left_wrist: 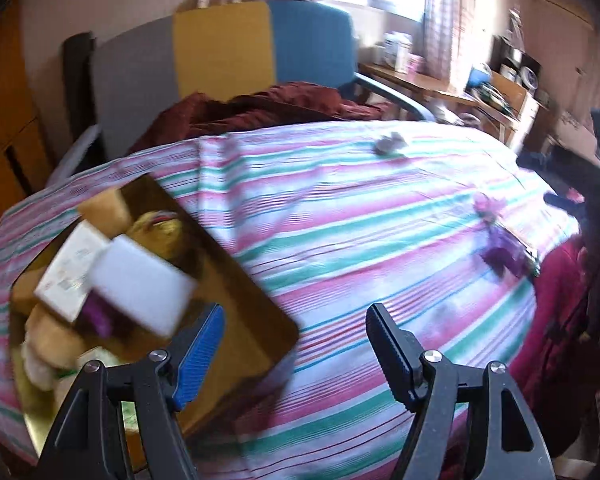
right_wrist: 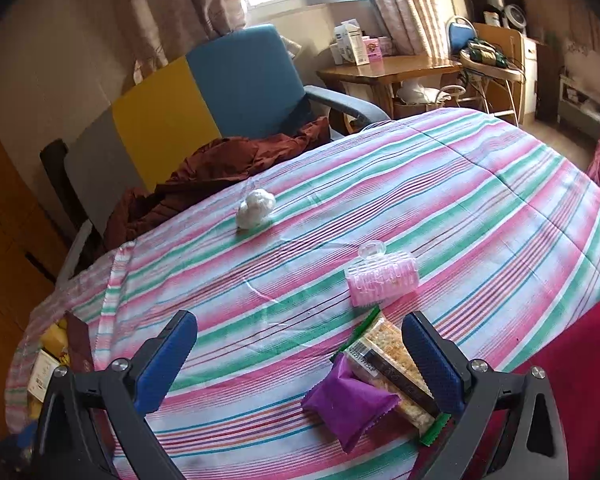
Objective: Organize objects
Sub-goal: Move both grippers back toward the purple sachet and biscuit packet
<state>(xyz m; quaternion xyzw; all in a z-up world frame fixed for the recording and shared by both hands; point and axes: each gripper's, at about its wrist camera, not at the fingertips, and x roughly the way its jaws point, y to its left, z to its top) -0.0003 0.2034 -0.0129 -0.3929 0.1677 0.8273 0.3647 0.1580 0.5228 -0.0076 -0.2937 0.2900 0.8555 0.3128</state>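
In the left wrist view a gold tray (left_wrist: 256, 320) lies on the striped bedspread (left_wrist: 340, 216) at the left, holding a white box (left_wrist: 72, 268), a white block (left_wrist: 144, 284) and other small items. My left gripper (left_wrist: 296, 320) is open and empty at the tray's right corner. In the right wrist view a pink hair clip (right_wrist: 380, 276), a cracker pack (right_wrist: 396, 364), a purple sachet (right_wrist: 348, 404) and a white crumpled ball (right_wrist: 256, 208) lie on the bedspread (right_wrist: 460, 200). My right gripper (right_wrist: 300, 332) is open and empty, its right finger beside the cracker pack.
A grey, yellow and blue chair (right_wrist: 204, 96) with a dark red cloth (right_wrist: 220, 164) stands behind the bed. A wooden table (right_wrist: 388, 68) with boxes stands by the window. A red cloth (right_wrist: 572, 360) lies at the right edge of the bed.
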